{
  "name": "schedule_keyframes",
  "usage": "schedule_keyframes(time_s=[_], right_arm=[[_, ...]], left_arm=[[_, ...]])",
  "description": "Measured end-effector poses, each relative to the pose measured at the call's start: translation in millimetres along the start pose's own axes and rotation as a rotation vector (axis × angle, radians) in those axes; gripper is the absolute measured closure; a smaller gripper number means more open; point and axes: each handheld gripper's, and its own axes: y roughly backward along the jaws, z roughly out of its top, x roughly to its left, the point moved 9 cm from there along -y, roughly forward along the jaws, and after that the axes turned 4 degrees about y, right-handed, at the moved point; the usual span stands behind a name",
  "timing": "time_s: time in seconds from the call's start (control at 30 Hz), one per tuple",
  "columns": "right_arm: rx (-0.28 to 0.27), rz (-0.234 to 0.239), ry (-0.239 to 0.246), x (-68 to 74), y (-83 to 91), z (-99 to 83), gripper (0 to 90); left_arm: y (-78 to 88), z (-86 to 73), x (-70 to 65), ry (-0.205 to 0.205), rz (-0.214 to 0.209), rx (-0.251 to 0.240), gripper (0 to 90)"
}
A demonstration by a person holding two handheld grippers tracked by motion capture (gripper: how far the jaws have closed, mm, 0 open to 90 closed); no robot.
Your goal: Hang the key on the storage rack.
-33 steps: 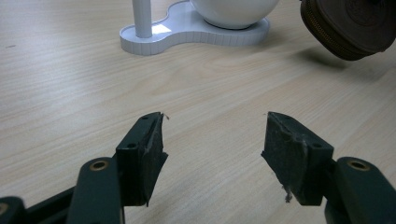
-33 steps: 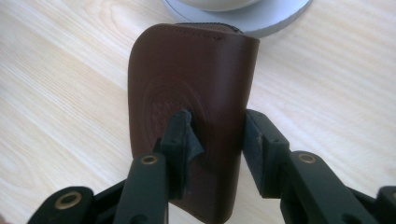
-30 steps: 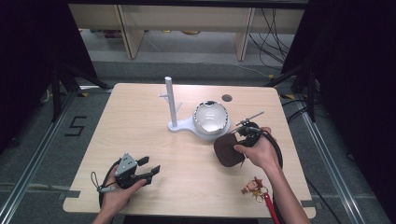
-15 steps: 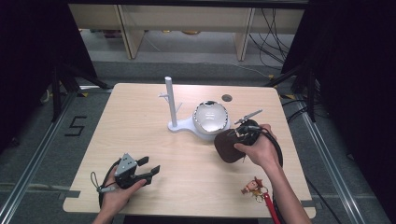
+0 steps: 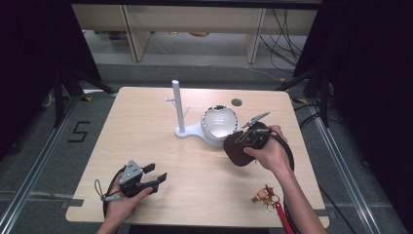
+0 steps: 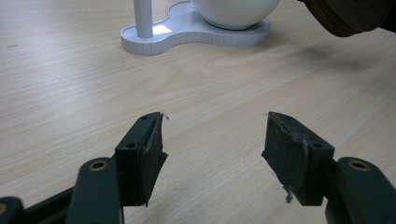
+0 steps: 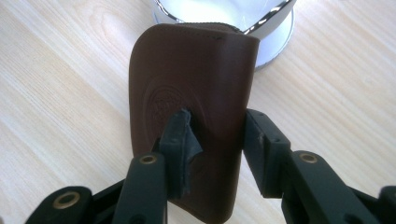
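Right gripper [image 5: 249, 138] clamps the brown leather pouch [image 7: 191, 107] between its 2 jaws, holding it just above the surface [image 5: 146, 146] right of centre, just beside the white globe [image 5: 219, 122] on its stand, probably for transfer. Left gripper [image 5: 155, 179] rests at the near left, jaws wide and empty. The right gripper view reveals the pouch's embossed seal; the high view adds a keychain figure [image 5: 264, 195] near the right edge.

Surface: pale wood-grain table [image 5: 146, 126] with rounded corners.
Centre: white plastic stand [image 5: 187, 132] with an upright post, a white ball [image 5: 220, 122] on its base.
Far edge: small dark round disc [image 5: 236, 102].
Near right corner: small figurine keychain [image 5: 264, 194], red strap attached.
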Motion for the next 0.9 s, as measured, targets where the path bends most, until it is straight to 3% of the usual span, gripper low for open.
schedule_keyframes(time_s=[0.1, 0.3, 0.6, 0.67, 0.77, 0.9], right_arm=[[-0.005, -0.006, -0.002, 0.3, 0.6, 1.7, 63.2], [-0.031, -0.033, 0.052, -3.0, 3.0, 7.6, 63.1], [-0.051, -0.041, 0.065, -3.5, 4.6, 13.5, 63.0], [-0.068, -0.065, 0.09, -6.7, 5.2, 16.7, 63.0], [-0.061, -0.052, 0.078, -4.3, 6.0, 17.2, 63.0], [-0.06, -0.06, 0.099, -6.2, 6.8, 19.5, 62.9]], left_arm=[[0.0, 0.0, 0.0, 0.0, 0.0, 0.0, 36.6], [0.6, -0.3, 0.3, 0.002, 0.008, 0.004, 36.6], [0.7, -0.2, 0.5, 0.003, 0.009, 0.004, 36.6], [0.3, 0.0, 0.3, 0.003, 0.005, 0.001, 36.6], [-0.1, 0.1, 0.1, 0.0, 0.002, -0.001, 36.6], [-0.1, 0.0, 0.2, 0.003, 0.002, 0.0, 36.6]])
